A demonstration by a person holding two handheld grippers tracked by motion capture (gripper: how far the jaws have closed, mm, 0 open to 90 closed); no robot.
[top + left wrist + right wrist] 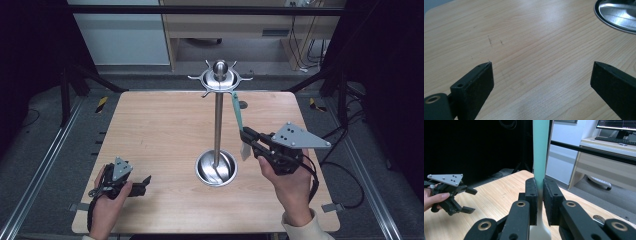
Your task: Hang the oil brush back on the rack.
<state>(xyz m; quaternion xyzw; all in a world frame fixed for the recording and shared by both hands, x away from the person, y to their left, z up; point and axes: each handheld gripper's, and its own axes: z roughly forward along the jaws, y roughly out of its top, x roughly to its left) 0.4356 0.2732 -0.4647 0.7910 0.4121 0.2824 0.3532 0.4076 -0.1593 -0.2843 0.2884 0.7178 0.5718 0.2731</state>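
Spatula (238,125): a slim utensil with a long pale-green handle and a whitish blade at its lower end is being held right of centre in the high view, leaning from the blade up toward the hooked crown of the steel stand (218,120). Whether its top is touching a hook cannot be told. It is being gripped by the right claw (248,139), whose black jaws are being pressed against the handle just above the blade; in the right gripper view the handle (540,152) is rising straight up between them. The stand's round base is resting on the wooden bench (150,135). At the lower left of the high view, the left claw (145,182) is being held low over the bench, jaws standing wide apart with nothing between them.
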